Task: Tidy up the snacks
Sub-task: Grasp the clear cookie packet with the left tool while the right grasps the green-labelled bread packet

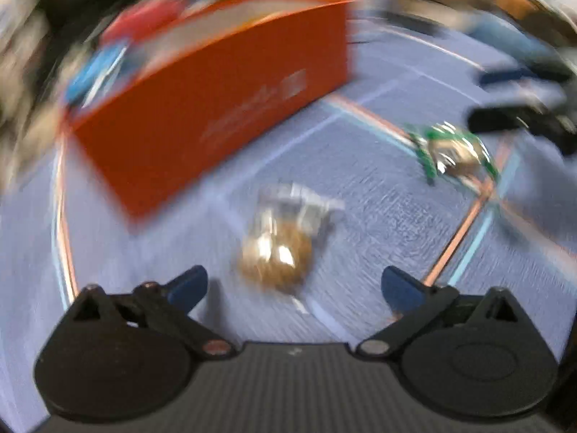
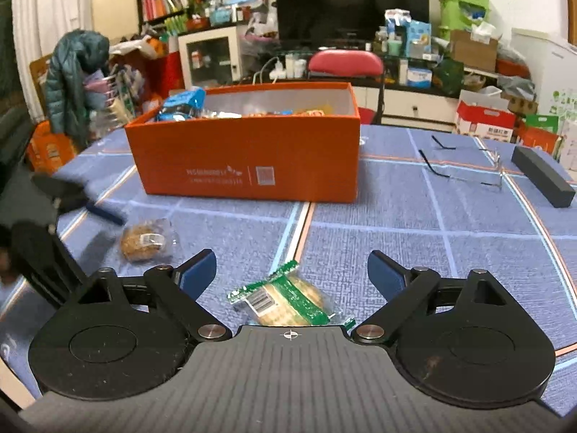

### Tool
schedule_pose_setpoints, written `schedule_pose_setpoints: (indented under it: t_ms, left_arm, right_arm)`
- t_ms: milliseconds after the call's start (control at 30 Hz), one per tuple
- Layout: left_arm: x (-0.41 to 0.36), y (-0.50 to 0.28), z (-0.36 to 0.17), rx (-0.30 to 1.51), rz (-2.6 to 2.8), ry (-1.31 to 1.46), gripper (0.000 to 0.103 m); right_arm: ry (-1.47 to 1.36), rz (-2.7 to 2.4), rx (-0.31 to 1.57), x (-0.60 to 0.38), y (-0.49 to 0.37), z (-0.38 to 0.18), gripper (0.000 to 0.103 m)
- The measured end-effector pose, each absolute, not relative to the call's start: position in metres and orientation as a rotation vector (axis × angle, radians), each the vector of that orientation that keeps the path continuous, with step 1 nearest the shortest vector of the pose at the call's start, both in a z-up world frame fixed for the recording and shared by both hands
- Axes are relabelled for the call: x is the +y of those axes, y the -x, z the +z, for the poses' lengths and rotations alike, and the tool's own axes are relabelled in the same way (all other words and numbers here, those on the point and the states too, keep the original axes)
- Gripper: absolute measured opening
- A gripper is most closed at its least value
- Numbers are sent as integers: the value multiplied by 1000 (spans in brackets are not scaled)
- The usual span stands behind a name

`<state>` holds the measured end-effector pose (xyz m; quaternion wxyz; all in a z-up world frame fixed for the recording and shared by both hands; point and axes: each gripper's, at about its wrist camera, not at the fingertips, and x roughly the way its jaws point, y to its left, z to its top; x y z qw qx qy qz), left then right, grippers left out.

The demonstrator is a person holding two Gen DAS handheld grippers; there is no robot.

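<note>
Two grippers tilt down over the bench (image 2: 396, 216), fingers wide, gripping nothing: left gripper (image 1: 294, 285) above a clear-wrapped brown cookie (image 1: 277, 252), right gripper (image 2: 292, 270) over a green-striped snack packet (image 2: 285, 299), both lying before the orange box (image 2: 249, 155).

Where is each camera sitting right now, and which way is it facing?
Left wrist: on the left tool, angled down at the clear-wrapped brown snack by the orange box; its own open fingers show, picture blurred.
Right wrist: on the right tool, facing across the table over the green-wrapped snack; its open fingers show, the left tool at the left edge.
Shared: box, both snacks, blue tablecloth.
</note>
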<state>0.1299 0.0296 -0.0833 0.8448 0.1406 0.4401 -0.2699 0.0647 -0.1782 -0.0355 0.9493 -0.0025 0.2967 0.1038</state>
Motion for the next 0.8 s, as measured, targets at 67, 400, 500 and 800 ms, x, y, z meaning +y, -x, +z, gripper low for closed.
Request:
schedule_pose_setpoints:
  t_ms: [67, 400, 500, 800]
  left_arm:
    - [30, -114, -78, 919, -526, -235, 101]
    - [26, -116, -43, 577, -566, -567, 102]
    - [21, -128, -52, 614, -614, -641, 102]
    - [15, -141, -76, 694, -690, -620, 102]
  right_arm:
    - [16, 220, 597, -176, -61, -31, 84]
    - [157, 374, 663, -182, -76, -48, 75]
    - [145, 413, 694, -189, -88, -52, 74]
    - [228, 523, 803, -178, -110, -69, 63]
